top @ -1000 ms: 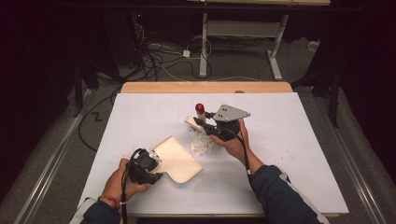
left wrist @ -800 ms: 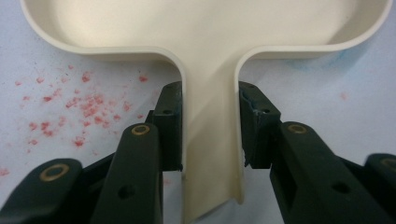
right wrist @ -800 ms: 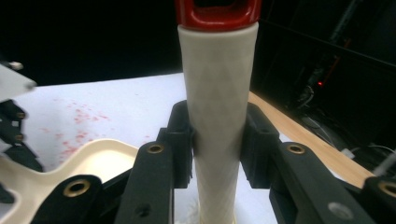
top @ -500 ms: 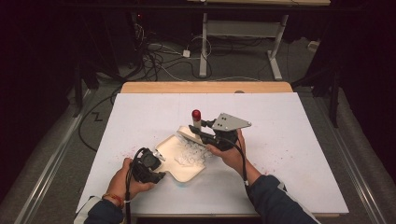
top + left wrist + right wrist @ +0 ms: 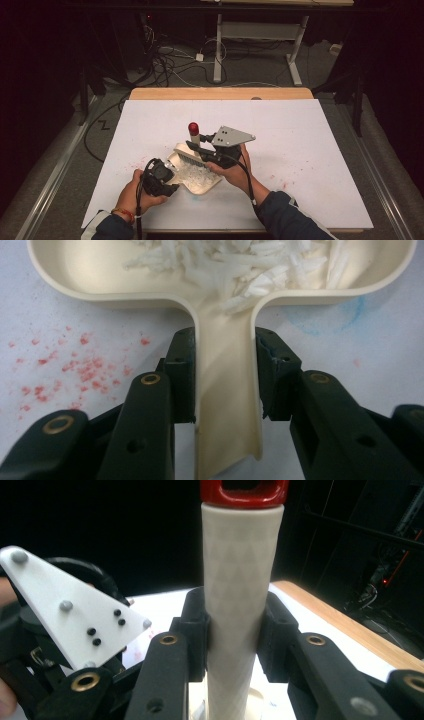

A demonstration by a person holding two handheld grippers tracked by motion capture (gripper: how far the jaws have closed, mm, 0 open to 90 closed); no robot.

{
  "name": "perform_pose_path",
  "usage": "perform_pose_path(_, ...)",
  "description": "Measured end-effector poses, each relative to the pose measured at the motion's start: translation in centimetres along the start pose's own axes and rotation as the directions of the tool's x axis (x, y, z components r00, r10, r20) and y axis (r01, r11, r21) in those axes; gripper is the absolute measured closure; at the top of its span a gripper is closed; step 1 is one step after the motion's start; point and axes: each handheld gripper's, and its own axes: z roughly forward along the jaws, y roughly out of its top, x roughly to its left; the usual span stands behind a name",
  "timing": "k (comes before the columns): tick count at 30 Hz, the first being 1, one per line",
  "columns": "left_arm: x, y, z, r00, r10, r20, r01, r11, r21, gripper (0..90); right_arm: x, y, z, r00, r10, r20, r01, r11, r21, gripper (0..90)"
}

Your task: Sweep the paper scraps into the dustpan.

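Observation:
A cream dustpan lies on the white table, with white shreds heaped in it. My left gripper is shut on the pan's handle, one jaw on each side of it, and the shreds lie just beyond. A brush with a white handle and a red cap stands upright at the pan's far edge. My right gripper is shut on that handle below the red cap. The bristles rest at the pan's mouth.
Red specks dot the white table sheet left of the pan, and a faint blue smear sits to its right. A wooden strip runs along the far edge. Cables and desk legs lie on the floor beyond.
The right gripper drew the brush toward the person and to the left, sweeping the white shreds from the table into the dustpan. The left gripper kept hold of the pan.

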Motion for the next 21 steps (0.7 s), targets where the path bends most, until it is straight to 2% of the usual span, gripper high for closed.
perform_pose_path(3, 0.2, -0.2, 0.0, 1.0, -0.006, -0.001, 0.006, 1.0, -0.001, 62.5, 0.0, 0.4, -0.2, 0.9999, -0.007, 0.009, 0.007, 0.9999, -0.013, 70.5)
perform_pose_path(7, 0.2, -0.4, 0.0, 0.9997, 0.026, 0.002, -0.026, 0.9997, 0.0, 62.2, -0.3, 1.2, -0.8, 0.9997, -0.018, 0.015, 0.018, 0.9994, -0.028, 70.5)
perform_pose_path(14, 0.4, -0.7, -0.2, 0.9999, 0.011, 0.002, -0.011, 0.9999, -0.002, 62.3, -0.9, 2.2, -2.6, 0.999, -0.016, 0.041, 0.019, 0.9978, -0.064, 70.5)
perform_pose_path(21, 0.4, -0.9, -0.2, 0.9999, 0.014, -0.001, -0.014, 0.9999, 0.004, 62.6, -1.8, 2.6, -4.6, 0.9969, -0.013, 0.078, 0.017, 0.9984, -0.054, 70.5)
